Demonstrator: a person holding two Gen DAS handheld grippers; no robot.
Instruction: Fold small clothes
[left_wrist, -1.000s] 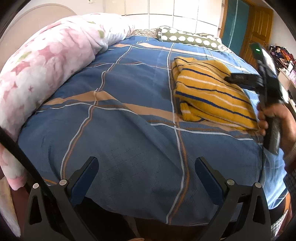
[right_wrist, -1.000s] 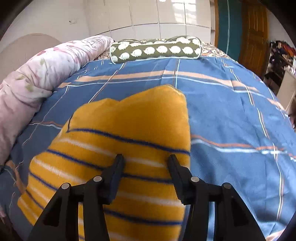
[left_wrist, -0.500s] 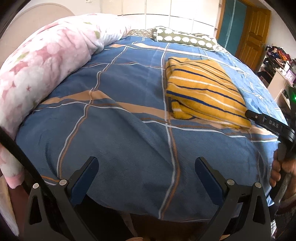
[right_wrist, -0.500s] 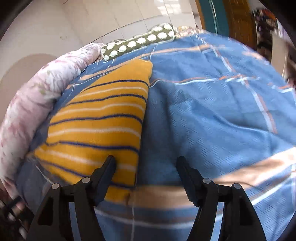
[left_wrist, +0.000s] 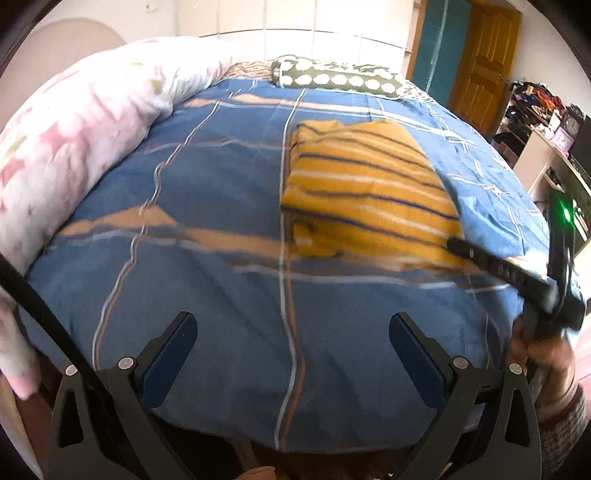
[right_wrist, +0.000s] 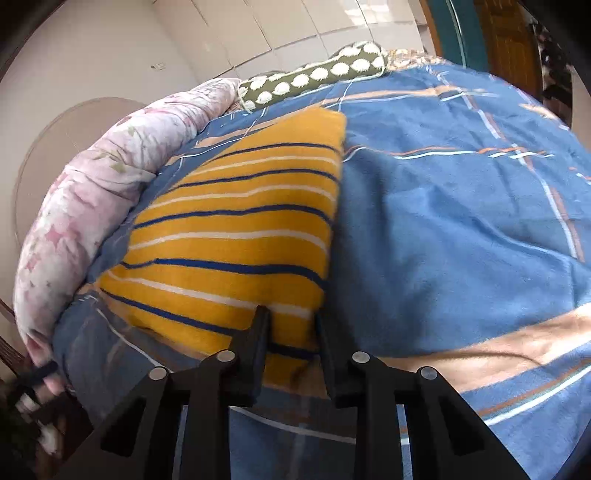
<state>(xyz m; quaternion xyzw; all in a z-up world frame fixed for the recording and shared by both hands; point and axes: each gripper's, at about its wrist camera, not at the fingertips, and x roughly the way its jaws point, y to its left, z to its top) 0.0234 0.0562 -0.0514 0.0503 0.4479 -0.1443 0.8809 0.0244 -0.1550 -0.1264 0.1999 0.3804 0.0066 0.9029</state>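
A folded yellow garment with blue and white stripes (left_wrist: 365, 195) lies on the blue plaid bed cover (left_wrist: 207, 280); it also shows in the right wrist view (right_wrist: 240, 240). My left gripper (left_wrist: 293, 328) is open and empty over the bed's near edge, well short of the garment. My right gripper (right_wrist: 291, 317) has its jaws narrowed around the garment's near right corner; I cannot tell whether the fabric is pinched. In the left wrist view the right gripper (left_wrist: 454, 243) reaches the garment's near right corner from the right.
A pink floral duvet (left_wrist: 74, 140) is rolled along the bed's left side. A green spotted pillow (left_wrist: 332, 77) lies at the head. A wooden door (left_wrist: 480, 62) and a cluttered shelf (left_wrist: 532, 107) stand at the right.
My right gripper has drawn back from on top of the garment to its near right corner and its jaws have narrowed. My left gripper stays open at the bed's edge.
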